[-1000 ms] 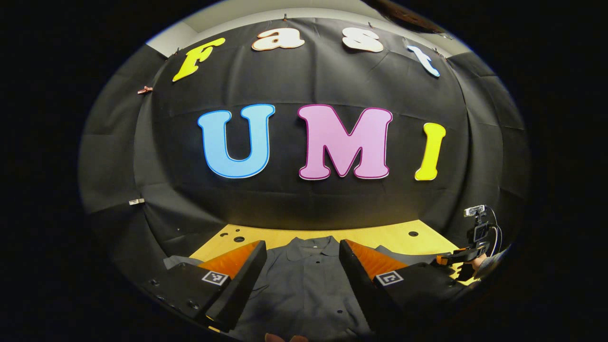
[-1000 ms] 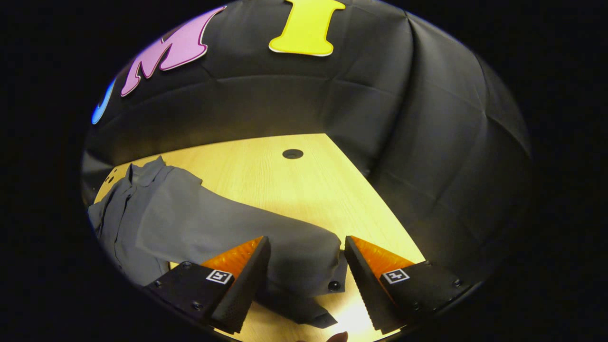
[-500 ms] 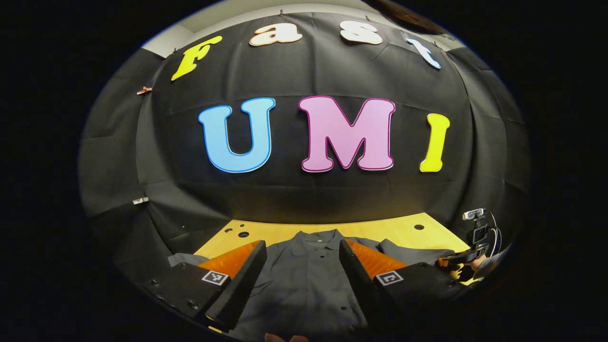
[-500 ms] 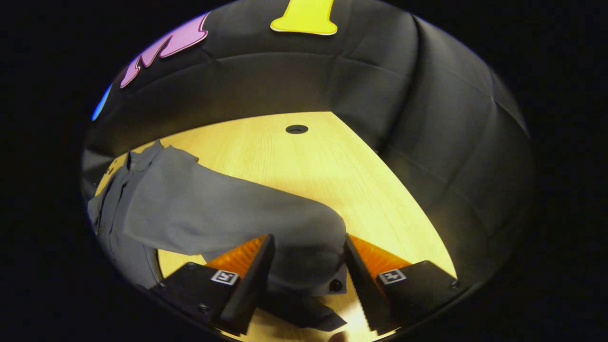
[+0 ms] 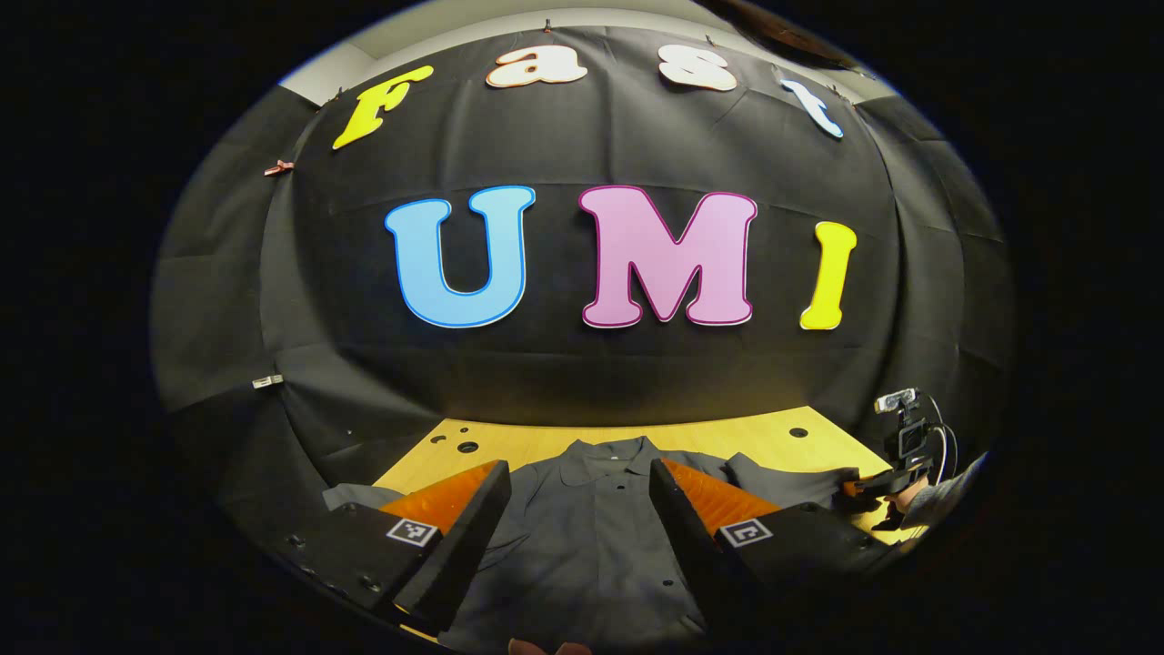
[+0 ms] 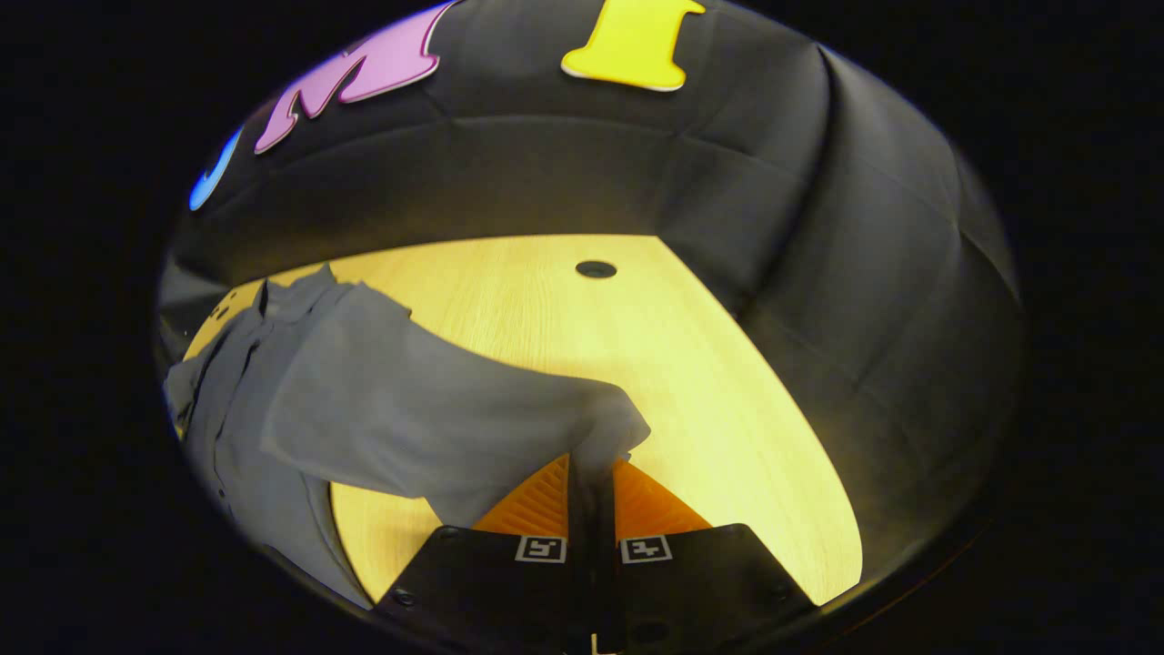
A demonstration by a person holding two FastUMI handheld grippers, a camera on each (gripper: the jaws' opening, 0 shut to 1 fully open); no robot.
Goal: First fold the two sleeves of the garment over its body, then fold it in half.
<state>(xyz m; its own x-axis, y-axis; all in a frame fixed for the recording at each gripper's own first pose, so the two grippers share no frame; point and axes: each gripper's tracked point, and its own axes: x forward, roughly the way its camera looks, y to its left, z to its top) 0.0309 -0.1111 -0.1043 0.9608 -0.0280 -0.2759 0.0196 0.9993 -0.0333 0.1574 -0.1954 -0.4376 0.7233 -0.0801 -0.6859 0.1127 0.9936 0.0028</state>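
A dark grey button-up shirt (image 5: 582, 537) lies flat on the yellow wooden table (image 5: 727, 437), collar toward the back wall. My left gripper (image 5: 579, 478) hovers over the shirt's body, open, with nothing between its fingers. In the right gripper view the shirt's sleeve (image 6: 427, 409) stretches from the body (image 6: 227, 400) to my right gripper (image 6: 591, 466), which is shut on the sleeve's cuff end and holds it lifted off the table. The right gripper (image 5: 864, 487) and the hand holding it also appear at the far right of the left gripper view.
The black cloth wall (image 6: 818, 273) rises close behind and to the right of the table. Round holes (image 6: 596, 269) dot the tabletop near its back edge. Bare wood (image 6: 691, 382) lies to the right of the sleeve.
My right gripper went from open around the cuff to shut on it, and the sleeve end has risen off the table. The left gripper has hardly moved.
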